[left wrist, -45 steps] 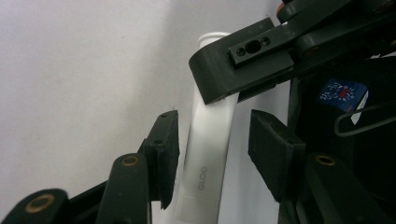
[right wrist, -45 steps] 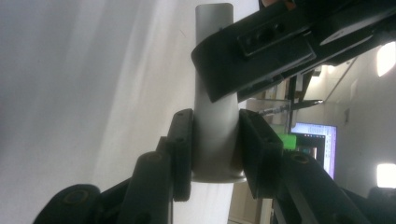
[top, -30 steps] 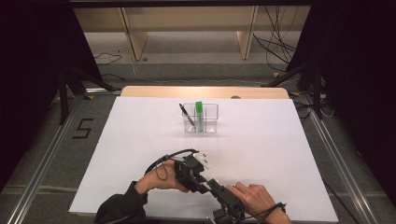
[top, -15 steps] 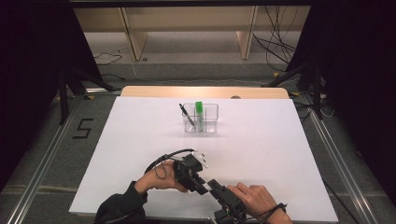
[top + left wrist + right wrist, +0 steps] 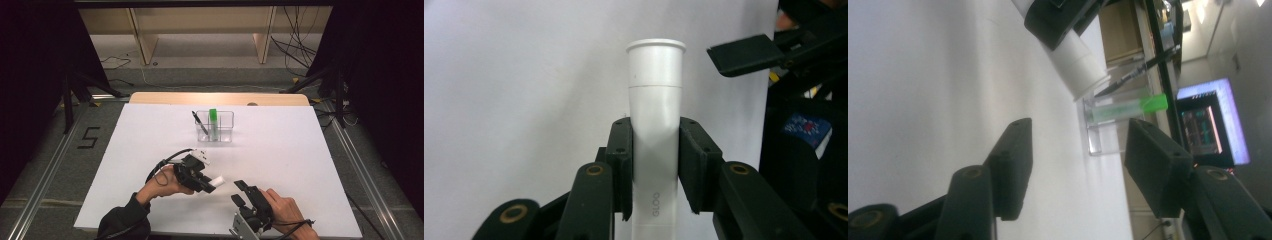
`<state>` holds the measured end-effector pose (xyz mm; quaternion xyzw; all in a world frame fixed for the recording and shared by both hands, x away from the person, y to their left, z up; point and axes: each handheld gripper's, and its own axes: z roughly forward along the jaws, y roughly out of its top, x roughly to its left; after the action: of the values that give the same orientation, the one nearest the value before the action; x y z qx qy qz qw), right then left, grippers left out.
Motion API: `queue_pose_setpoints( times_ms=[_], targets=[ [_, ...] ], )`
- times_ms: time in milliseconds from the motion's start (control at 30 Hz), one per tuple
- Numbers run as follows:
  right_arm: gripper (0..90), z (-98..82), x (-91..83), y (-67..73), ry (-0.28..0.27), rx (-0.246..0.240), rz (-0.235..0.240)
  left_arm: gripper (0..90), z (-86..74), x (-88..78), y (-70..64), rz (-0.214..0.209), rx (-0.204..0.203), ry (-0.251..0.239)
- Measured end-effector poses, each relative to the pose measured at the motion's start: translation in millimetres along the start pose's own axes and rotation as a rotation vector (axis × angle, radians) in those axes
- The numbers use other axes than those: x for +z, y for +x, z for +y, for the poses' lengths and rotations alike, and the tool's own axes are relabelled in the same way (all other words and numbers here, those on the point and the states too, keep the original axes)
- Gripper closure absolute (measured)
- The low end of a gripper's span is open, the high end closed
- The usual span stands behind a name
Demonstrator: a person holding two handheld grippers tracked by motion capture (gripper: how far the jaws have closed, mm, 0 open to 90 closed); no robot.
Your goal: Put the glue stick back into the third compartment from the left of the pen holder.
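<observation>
My left gripper (image 5: 656, 135) is shut on a white glue stick (image 5: 656, 90), its capped end pointing out past the jaws. In the high view the left gripper (image 5: 208, 183) sits near the table's front, the white stick (image 5: 218, 180) poking out to the right. A short gap to its right, my right gripper (image 5: 239, 193) stands open; its jaws have just been opening and nothing is between them. From the right gripper (image 5: 1078, 145) I see the glue stick (image 5: 1080, 62) ahead, apart from its jaws.
A clear container (image 5: 215, 126) stands at the back middle of the white table (image 5: 300, 160), holding a green-capped tube (image 5: 213, 120) and a black pen (image 5: 198, 122). A wooden board edges the table's far side. Cables trail from both grippers.
The right gripper's jaws have spread and come off the white stick. The left gripper has drawn away to the left with the stick, leaving a gap between the two grippers.
</observation>
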<state>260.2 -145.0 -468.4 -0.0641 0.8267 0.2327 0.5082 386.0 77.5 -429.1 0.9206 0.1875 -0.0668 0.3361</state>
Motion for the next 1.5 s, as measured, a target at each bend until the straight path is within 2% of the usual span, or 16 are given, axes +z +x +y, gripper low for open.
queue_pose_setpoints(
  times_ms=[100, 200, 333, 367, 467, 533, 600, 633, 733, 800, 900, 1000, 1167, 1267, 1500],
  targets=[
    [42.3, -2.1, -0.2, -2.5, 0.004, 0.072, 0.014, 69.8, -0.6, -4.3, 2.2, 0.028, -0.013, -0.041],
    [40.3, -3.6, -0.3, -4.5, 0.008, 0.118, 0.023, 69.8, -1.5, -9.5, 5.6, 0.056, -0.015, -0.083],
    [37.6, -6.4, 0.5, -8.5, 0.022, 0.190, 0.054, 69.7, -4.8, -18.1, 12.1, 0.100, -0.051, -0.161],
    [37.1, -6.8, 0.1, -8.8, 0.031, 0.236, 0.066, 69.8, -5.9, -20.4, 13.7, 0.111, -0.056, -0.180],
    [36.1, -10.9, 0.5, -14.7, 0.033, 0.334, 0.086, 69.7, -8.5, -26.0, 18.0, 0.134, -0.084, -0.252],
    [35.7, -14.6, 0.7, -18.7, 0.024, 0.431, 0.101, 69.7, -10.2, -29.4, 20.3, 0.146, -0.093, -0.298],
    [34.8, -19.7, 0.6, -23.1, 0.014, 0.539, 0.136, 69.7, -12.2, -32.6, 22.8, 0.171, -0.111, -0.343],
    [34.6, -23.1, 0.6, -25.4, 0.007, 0.609, 0.156, 69.7, -13.0, -33.6, 23.6, 0.179, -0.117, -0.356],
    [34.2, -30.9, -0.1, -30.1, -0.010, 0.738, 0.202, 69.7, -16.6, -37.4, 27.8, 0.190, -0.137, -0.415],
    [34.1, -36.0, -0.4, -32.5, -0.021, 0.817, 0.225, 69.7, -18.7, -39.3, 30.4, 0.203, -0.164, -0.451],
    [34.1, -43.7, -1.9, -35.3, -0.035, 0.913, 0.249, 69.7, -22.2, -40.0, 35.0, 0.202, -0.208, -0.504],
    [33.6, -50.6, -4.3, -36.0, -0.049, 0.978, 0.249, 69.7, -25.0, -39.3, 39.1, 0.187, -0.242, -0.528],
    [32.1, -59.6, -8.3, -37.7, -0.076, 1.068, 0.258, 69.7, -25.2, -36.0, 39.8, 0.198, -0.257, -0.548],
    [31.3, -61.8, -10.0, -37.6, -0.074, 1.082, 0.253, 69.7, -23.2, -35.7, 39.6, 0.200, -0.259, -0.572],
    [27.5, -66.0, -12.4, -36.8, -0.076, 1.128, 0.251, 69.7, -7.0, -35.7, 39.5, 0.215, -0.243, -0.621]
  ],
)
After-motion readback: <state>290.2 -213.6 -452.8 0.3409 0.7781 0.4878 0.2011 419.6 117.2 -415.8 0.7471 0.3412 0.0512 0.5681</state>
